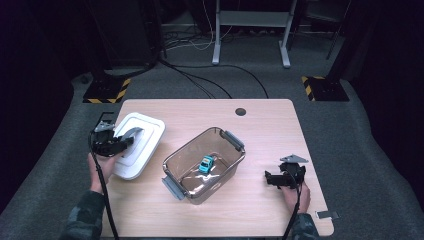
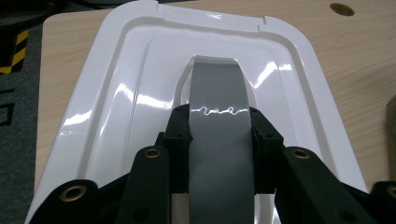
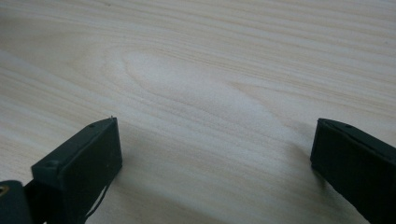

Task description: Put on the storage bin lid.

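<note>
A white box lid (image 1: pixel 142 142) with a grey handle (image 2: pixel 219 135) is at the table's left, tilted up off the wood on its near side. My left gripper (image 1: pixel 125 142) is shut on that grey handle, its black pads (image 2: pixel 180 128) pressing both sides of the strap. A clear brownish container (image 1: pixel 204 164) with grey clips sits mid-table, and a small blue toy car (image 1: pixel 206 164) lies inside it. My right gripper (image 1: pixel 272 179) rests low at the right of the table, open, its jaws wide apart over bare wood (image 3: pixel 210 102) with nothing between them.
The wooden table (image 1: pixel 270 130) has a round cable hole (image 1: pixel 240 111) near its far edge. A small grey tag (image 1: pixel 327 215) lies at the near right corner. Cables and stand legs are on the floor beyond the table.
</note>
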Demonstrator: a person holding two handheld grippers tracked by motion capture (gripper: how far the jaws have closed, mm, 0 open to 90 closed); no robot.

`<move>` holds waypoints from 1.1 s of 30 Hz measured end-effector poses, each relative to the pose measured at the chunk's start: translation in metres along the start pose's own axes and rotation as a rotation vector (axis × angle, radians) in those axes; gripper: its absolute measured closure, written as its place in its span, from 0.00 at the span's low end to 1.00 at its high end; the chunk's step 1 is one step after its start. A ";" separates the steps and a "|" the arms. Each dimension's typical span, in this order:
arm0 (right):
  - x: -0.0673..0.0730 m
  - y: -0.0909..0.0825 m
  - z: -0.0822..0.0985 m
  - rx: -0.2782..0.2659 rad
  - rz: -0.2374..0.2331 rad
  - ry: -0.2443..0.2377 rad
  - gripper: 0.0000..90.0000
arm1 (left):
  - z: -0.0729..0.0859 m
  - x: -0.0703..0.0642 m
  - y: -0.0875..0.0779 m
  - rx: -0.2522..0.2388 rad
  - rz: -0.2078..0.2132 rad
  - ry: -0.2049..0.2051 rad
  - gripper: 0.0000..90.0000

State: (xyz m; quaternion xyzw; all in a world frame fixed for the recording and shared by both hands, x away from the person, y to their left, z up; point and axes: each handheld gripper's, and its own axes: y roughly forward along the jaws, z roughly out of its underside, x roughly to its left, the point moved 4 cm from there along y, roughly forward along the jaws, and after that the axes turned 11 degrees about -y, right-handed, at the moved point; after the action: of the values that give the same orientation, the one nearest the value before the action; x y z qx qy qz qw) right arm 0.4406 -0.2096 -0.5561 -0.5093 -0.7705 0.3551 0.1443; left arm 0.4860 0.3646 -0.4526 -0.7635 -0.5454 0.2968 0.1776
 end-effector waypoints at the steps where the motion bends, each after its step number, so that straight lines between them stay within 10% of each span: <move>1: 0.000 0.000 0.000 -0.001 0.000 -0.001 0.01 | -0.002 -0.001 -0.002 -0.002 0.004 0.005 0.74; 33: 0.000 0.000 0.000 -0.003 -0.001 -0.001 0.02 | -0.044 -0.062 -0.034 -0.015 0.105 0.092 0.74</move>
State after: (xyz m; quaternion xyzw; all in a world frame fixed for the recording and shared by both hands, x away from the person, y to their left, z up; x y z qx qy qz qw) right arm 0.4406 -0.2096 -0.5561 -0.5089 -0.7714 0.3540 0.1436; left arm 0.4761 0.3207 -0.3827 -0.8050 -0.4982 0.2663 0.1812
